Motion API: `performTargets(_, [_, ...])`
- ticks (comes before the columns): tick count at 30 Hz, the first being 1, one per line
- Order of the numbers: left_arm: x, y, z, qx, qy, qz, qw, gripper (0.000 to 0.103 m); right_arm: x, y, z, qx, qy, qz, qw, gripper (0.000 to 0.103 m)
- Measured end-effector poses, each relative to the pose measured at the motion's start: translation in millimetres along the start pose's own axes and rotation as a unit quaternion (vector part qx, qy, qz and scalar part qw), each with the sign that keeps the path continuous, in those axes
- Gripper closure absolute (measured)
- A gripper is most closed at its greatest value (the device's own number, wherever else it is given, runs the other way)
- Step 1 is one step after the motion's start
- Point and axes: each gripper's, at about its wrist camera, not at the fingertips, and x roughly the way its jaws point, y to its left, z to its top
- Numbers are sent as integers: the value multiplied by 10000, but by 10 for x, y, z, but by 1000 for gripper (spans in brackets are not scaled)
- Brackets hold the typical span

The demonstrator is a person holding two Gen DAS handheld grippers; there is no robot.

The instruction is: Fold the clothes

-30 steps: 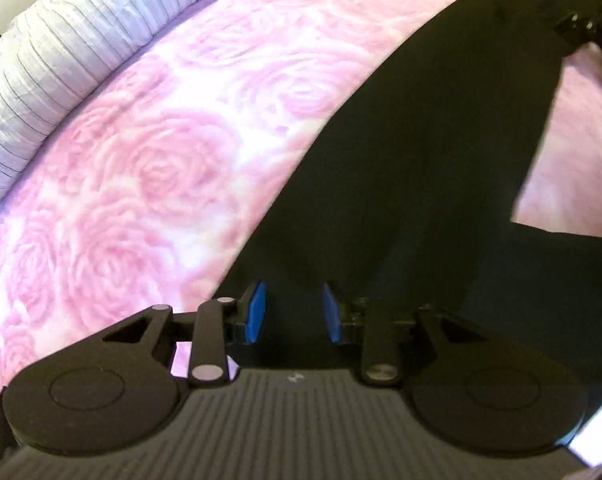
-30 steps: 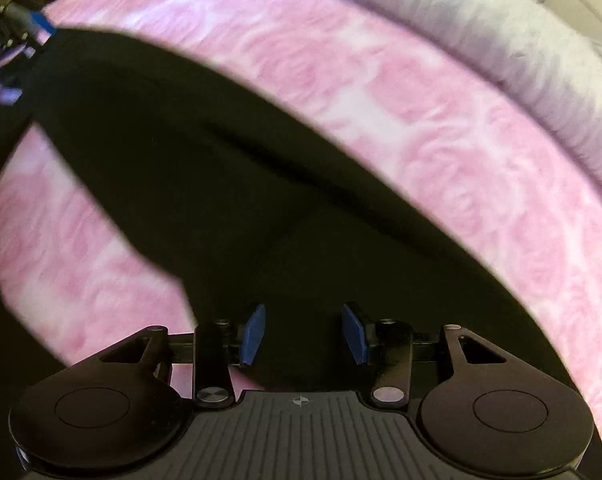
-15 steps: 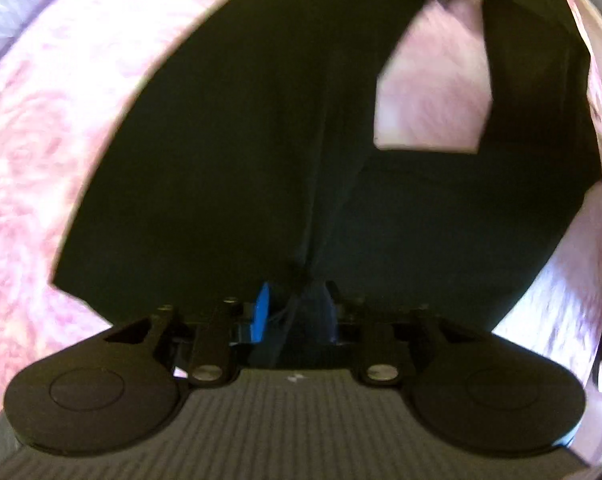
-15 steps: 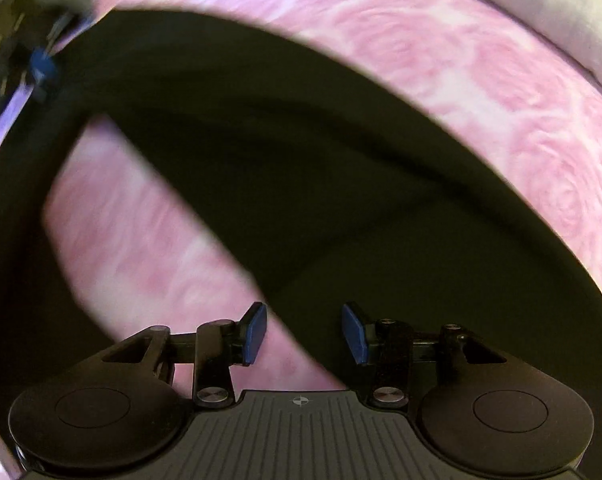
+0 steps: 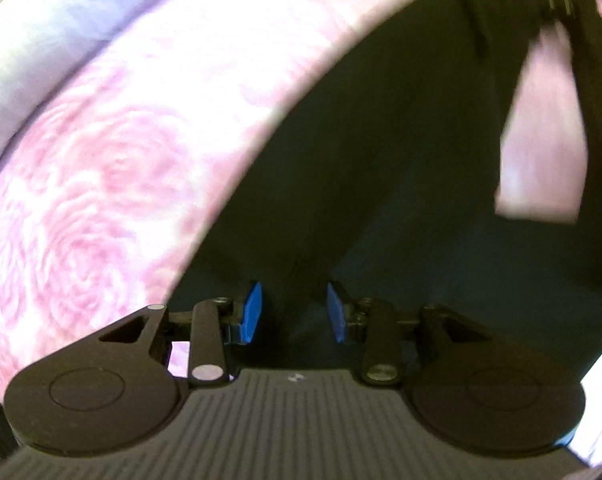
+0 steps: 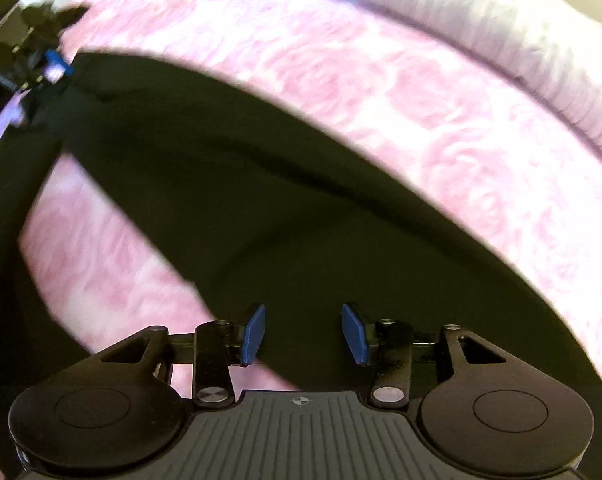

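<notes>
Both grippers, left (image 5: 294,312) and right (image 6: 303,334), hovered low over the black garment (image 6: 285,216), blue pads set apart and gripping nothing. That garment lay spread on the pink rose bedspread (image 6: 401,92), running toward twelve o'clock. A pale pillow (image 6: 481,12) bordered the bedspread at one o'clock in the right view.

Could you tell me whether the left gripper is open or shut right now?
Open: the left gripper shows a clear gap between its blue pads.
</notes>
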Motion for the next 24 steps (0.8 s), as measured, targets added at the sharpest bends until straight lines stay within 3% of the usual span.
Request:
performTargets(5, [17, 95, -69, -299, 89, -170, 9994, 71, 38, -32, 283, 119, -399, -64, 9991, 56])
performTargets(9, [31, 171, -125, -538, 161, -305, 9980, 71, 282, 304, 581, -341, -574, 284, 9974, 56])
performTargets(13, [14, -122, -325, -565, 331, -1006, 9928, 71, 542, 613, 670, -675, -358, 522, 9957, 56])
performTargets(15, [-30, -5, -354, -897, 234, -1010, 9906, 71, 666, 762, 708, -840, -250, 629, 9942, 56])
performTargets(17, [-85, 189, -462, -1525, -2, -838, 9847, 70, 686, 820, 652, -965, -187, 563, 9936, 56])
performTargets(20, [-63, 480, -485, -2497, -179, -651, 9660, 67, 683, 804, 613, -934, -161, 614, 9936, 56])
performTargets(24, [105, 627, -532, -3073, 17, -642, 9494, 67, 671, 836, 598, -1025, -134, 584, 9929, 56])
